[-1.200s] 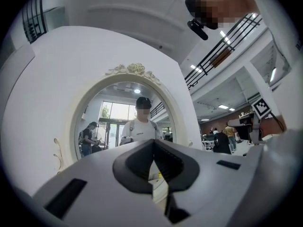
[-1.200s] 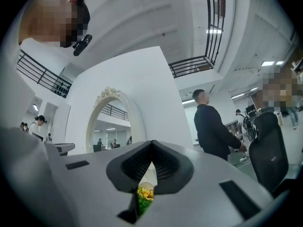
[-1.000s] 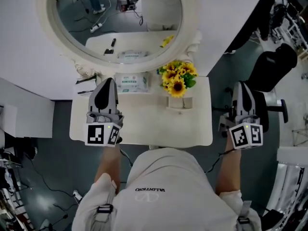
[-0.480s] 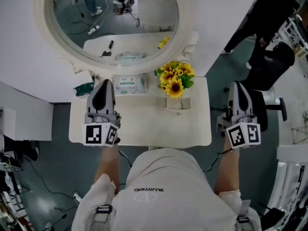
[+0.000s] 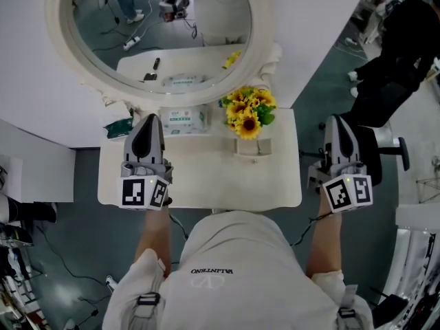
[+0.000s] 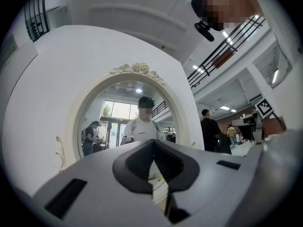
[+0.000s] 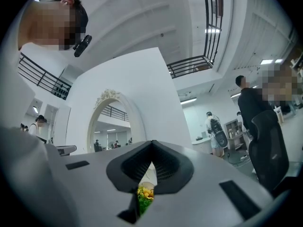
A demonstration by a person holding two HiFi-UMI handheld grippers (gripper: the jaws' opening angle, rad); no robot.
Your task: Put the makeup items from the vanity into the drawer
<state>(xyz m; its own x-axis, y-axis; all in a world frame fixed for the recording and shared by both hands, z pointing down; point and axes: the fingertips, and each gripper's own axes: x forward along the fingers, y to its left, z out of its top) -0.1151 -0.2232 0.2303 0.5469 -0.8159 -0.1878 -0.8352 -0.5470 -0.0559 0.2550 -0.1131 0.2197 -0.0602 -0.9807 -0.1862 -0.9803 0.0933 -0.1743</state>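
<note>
The white vanity top (image 5: 206,177) lies below me under a round mirror (image 5: 148,19). A small dark green item (image 5: 117,126) rests at its back left corner, partly hidden by my left gripper (image 5: 148,120). That gripper hovers over the left part of the top, shut and holding nothing. In the left gripper view its jaws (image 6: 153,142) meet and face the mirror. My right gripper (image 5: 337,121) hangs beyond the vanity's right edge, shut and empty (image 7: 152,142). The mirror reflects small black items (image 5: 155,64). No drawer shows.
A white tissue pack (image 5: 183,120) and a vase of sunflowers (image 5: 248,113) stand at the back of the top. A black office chair (image 5: 381,139) is beside my right gripper, and a person in dark clothes (image 5: 402,40) stands at the upper right. Cables lie on the floor.
Both grippers keep their places. The head view has drifted slightly, bringing the green item into sight. The person in dark clothes at the upper right has shifted.
</note>
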